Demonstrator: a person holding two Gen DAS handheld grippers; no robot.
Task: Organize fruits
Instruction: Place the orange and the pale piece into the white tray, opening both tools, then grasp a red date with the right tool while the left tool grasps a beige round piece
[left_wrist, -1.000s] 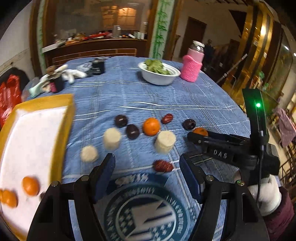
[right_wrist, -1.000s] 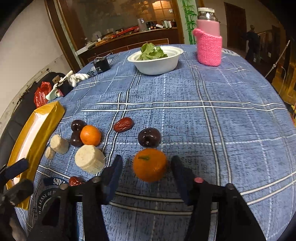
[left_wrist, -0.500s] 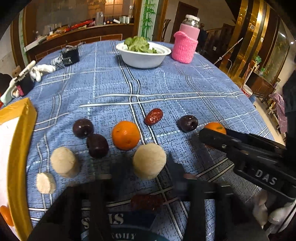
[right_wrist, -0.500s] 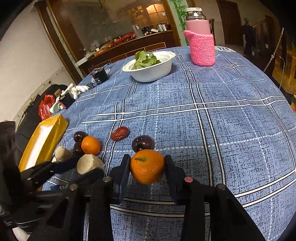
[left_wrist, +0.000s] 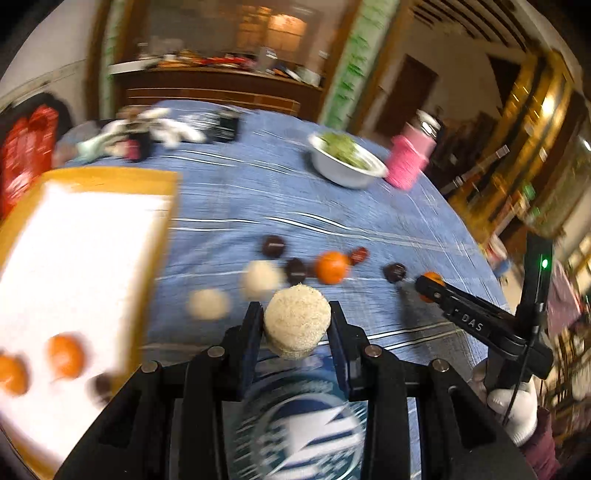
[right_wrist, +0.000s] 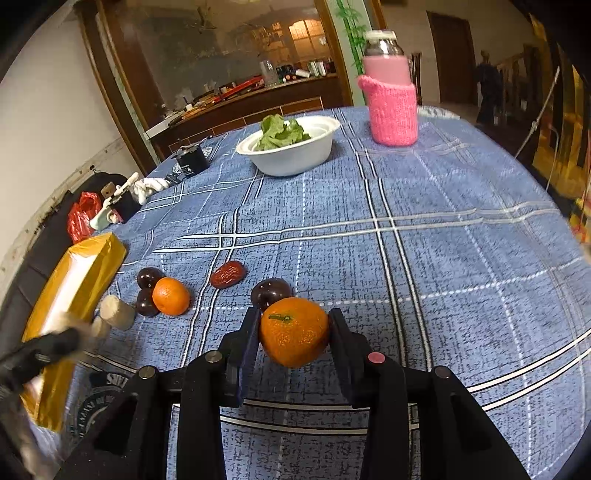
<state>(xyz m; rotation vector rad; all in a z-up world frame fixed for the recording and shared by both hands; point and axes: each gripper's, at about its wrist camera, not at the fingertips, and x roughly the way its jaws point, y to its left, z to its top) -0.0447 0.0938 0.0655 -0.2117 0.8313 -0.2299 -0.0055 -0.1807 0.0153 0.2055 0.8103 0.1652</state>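
At the far left a yellow-rimmed tray (left_wrist: 110, 177) with a white floor lies on the blue checked tablecloth (right_wrist: 443, 258), holding two mandarins (left_wrist: 64, 356) near its front end and a small dark fruit by its rim, all blurred. Just right of the tray, two pale beige cylinder pieces (left_wrist: 208, 303) sit on the cloth. The left gripper (left_wrist: 297, 325) is clamped on a third pale beige cylinder (left_wrist: 297, 325), its pads pressing both sides and the piece raised off the cloth. Beyond it lie three dark plums (right_wrist: 149, 277), a loose mandarin (right_wrist: 170, 296) and a red date (right_wrist: 228, 274), close together. Further right a fourth plum (right_wrist: 269, 291) sits just behind the right gripper (right_wrist: 293, 332), whose jaws are closed narrow on a stemmed mandarin (right_wrist: 293, 332); whether that fruit is clear of the cloth I cannot tell. At the back stand a white bowl of green leaves (right_wrist: 295, 147) and, to its right, a bottle in a pink knitted sleeve (right_wrist: 391, 107).
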